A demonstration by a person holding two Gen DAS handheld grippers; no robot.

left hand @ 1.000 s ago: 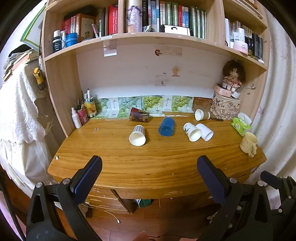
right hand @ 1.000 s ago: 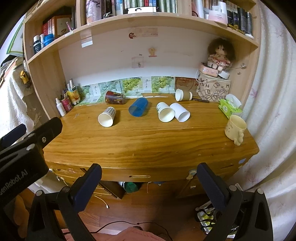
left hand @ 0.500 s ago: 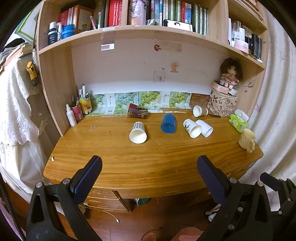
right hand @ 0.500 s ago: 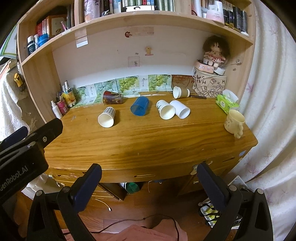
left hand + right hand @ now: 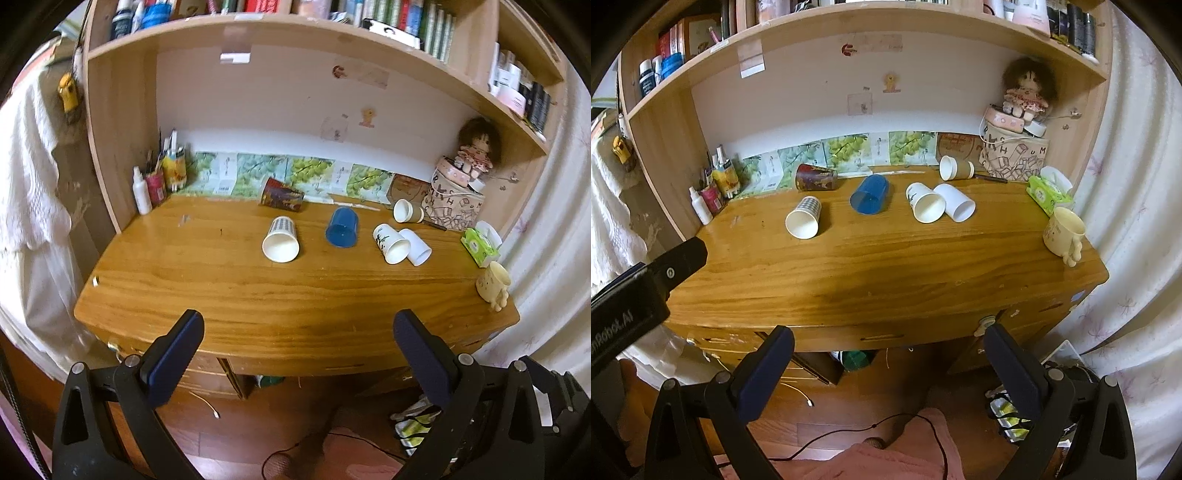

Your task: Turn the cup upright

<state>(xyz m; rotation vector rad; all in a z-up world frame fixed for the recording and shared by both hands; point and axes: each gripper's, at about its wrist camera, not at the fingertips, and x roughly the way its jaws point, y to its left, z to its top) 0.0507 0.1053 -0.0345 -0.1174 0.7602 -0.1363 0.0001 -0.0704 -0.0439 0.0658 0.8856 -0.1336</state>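
Presently, left view: left tool (image 5: 295,334) spread wide, empty, short of the counter (image 5: 258,295); checkered cup (image 5: 280,240) lies sideways mid-counter. Right view: right tool (image 5: 888,349) likewise agape, empty; blue cup (image 5: 870,200) sideways.

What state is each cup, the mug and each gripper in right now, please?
Checkered paper cup: on its side.
Blue plastic cup: on its side.
Dark printed cup: on its side.
Brown-sleeved cup: on its side.
Two white cups: on their sides, touching.
Mug: upright.
Left gripper: open.
Right gripper: open.
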